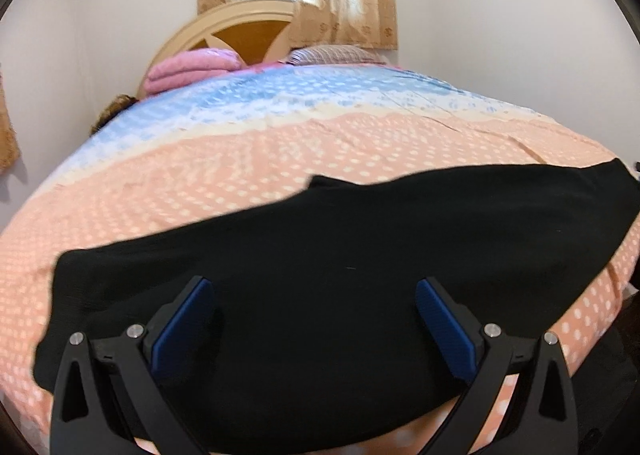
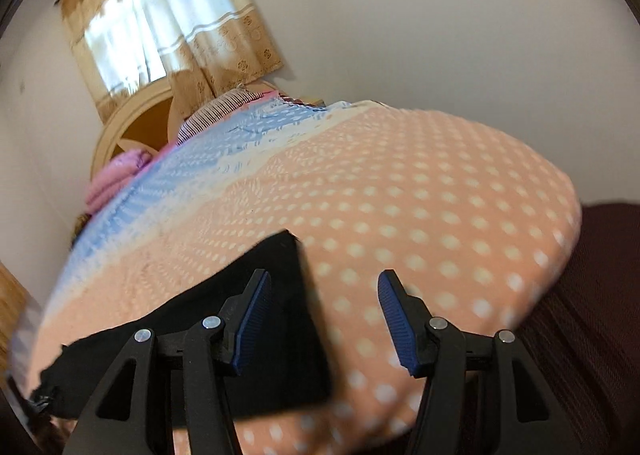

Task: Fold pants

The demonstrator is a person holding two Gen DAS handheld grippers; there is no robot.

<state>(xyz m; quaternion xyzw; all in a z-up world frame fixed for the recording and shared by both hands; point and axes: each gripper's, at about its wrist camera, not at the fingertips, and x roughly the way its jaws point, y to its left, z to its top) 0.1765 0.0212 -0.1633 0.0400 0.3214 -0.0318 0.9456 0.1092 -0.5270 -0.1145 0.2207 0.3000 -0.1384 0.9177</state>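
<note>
Across the polka-dotted peach and blue bedspread [image 1: 280,143] lie the black fabric pants [image 1: 320,255], spread long and flat, nearer the bed's foot than the pink folded blanket [image 1: 188,69] up by the headboard. From the left wrist view, the left gripper [image 1: 314,287] hangs over the middle of the pants, blue pads spread wide, gripping nothing. It looks like the approach before a fold; how far the garment is already doubled over I can't tell.

Over to the right wrist view: the right gripper [image 2: 324,281] hovers at one end of the pants, its jaws gaping as well and empty. One finger sits over the black cloth, the other over bare bedspread, so it straddles the pants' straight end edge. Next move, I'd judge: both grippers drop, pinch an edge each, then carry it over evenly so the layers don't skew.
</note>
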